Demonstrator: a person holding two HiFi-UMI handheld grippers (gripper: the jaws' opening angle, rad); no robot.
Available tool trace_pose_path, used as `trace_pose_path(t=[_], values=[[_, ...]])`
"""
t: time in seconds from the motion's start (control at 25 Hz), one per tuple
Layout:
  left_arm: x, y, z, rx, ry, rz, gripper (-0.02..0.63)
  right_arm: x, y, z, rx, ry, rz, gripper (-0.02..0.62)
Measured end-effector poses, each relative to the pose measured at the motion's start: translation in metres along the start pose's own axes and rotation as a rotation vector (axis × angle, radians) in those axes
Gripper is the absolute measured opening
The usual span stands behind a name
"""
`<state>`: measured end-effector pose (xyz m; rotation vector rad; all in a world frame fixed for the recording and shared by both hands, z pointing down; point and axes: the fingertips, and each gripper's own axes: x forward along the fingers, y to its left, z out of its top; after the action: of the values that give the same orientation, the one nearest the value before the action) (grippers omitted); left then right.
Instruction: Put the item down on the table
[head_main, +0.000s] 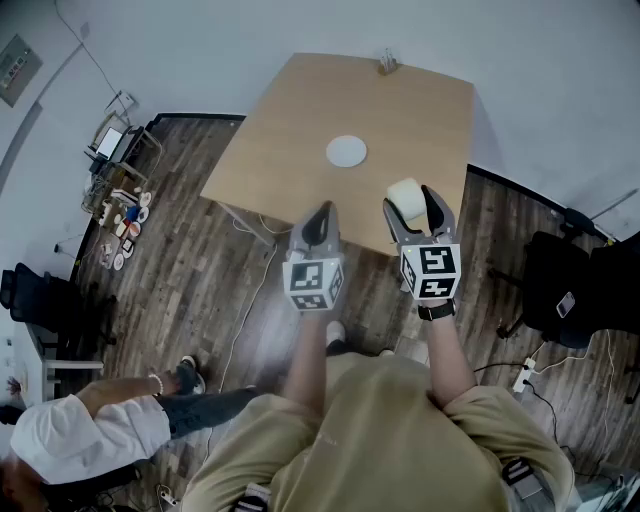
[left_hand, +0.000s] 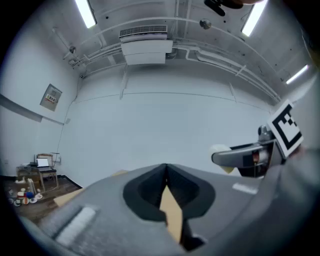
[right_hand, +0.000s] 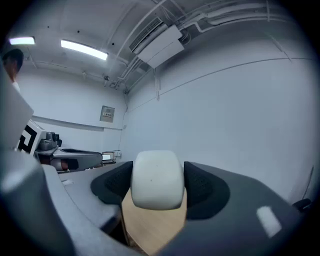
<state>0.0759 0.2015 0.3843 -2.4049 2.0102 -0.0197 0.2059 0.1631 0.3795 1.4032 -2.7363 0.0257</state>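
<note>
My right gripper (head_main: 413, 205) is shut on a white rounded item (head_main: 404, 194), held above the near right edge of the wooden table (head_main: 300, 130). In the right gripper view the white item (right_hand: 156, 180) fills the gap between the dark pads (right_hand: 205, 186), with the tabletop (right_hand: 150, 230) showing below. My left gripper (head_main: 316, 226) hangs just off the table's near edge; its jaws meet with nothing between them. The left gripper view shows its tips (left_hand: 165, 172) closed, and the right gripper (left_hand: 245, 157) off to the right.
A white round plate (head_main: 346, 151) lies mid-table and a small metal object (head_main: 387, 63) stands at the far edge. A person in a white cap (head_main: 60, 440) sits at lower left. A cluttered shelf (head_main: 118, 190) is at left, chairs (head_main: 560, 280) at right.
</note>
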Motion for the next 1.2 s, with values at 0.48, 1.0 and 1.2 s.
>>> trace_pose_path(t=[0.48,1.0,1.2], values=[[0.048,0.089,0.005,-0.025,-0.004,-0.085,0.002,0.089,0.033,0.01,0.015,0.015,-0.082,0.322],[0.069,0.163,-0.033,-0.1,0.044,-0.159,0.002,0.156,0.074,-0.014,0.023,0.042,-0.137,0.322],[0.089,0.181,-0.045,-0.135,0.057,-0.145,0.002,0.182,0.067,-0.026,0.014,0.083,-0.135,0.322]])
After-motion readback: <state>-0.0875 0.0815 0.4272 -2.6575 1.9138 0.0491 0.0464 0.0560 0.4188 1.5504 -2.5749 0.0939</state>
